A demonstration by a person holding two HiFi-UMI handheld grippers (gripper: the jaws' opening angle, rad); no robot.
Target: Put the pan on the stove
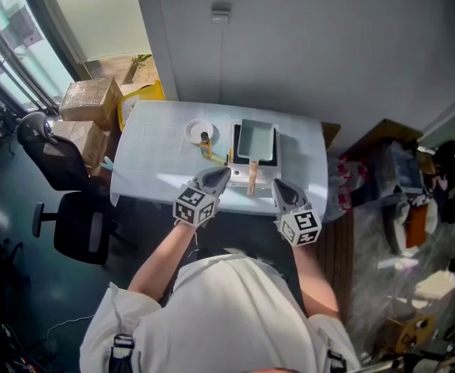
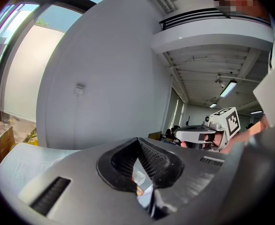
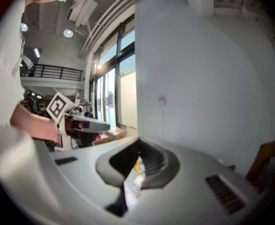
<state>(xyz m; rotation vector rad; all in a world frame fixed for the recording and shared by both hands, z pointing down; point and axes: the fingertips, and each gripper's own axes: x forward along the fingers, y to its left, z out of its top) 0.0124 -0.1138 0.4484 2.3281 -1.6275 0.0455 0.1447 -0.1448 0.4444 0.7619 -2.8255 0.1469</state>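
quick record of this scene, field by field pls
pan: rectangular, wooden handle pointing at the person, sitting on the stove
stove: black, on the table
table: white cover
bowl: white, left of the pan
left gripper: shut, empty, left of the handle
right gripper: shut, empty, right of the handle

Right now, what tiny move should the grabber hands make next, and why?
Probably open the right gripper. It and the left gripper are both shut and empty near the table's front edge. The pan's wooden handle points between them, nearer the right one. The pan seems to lie on the black stove already, but I can't tell if it sits squarely.
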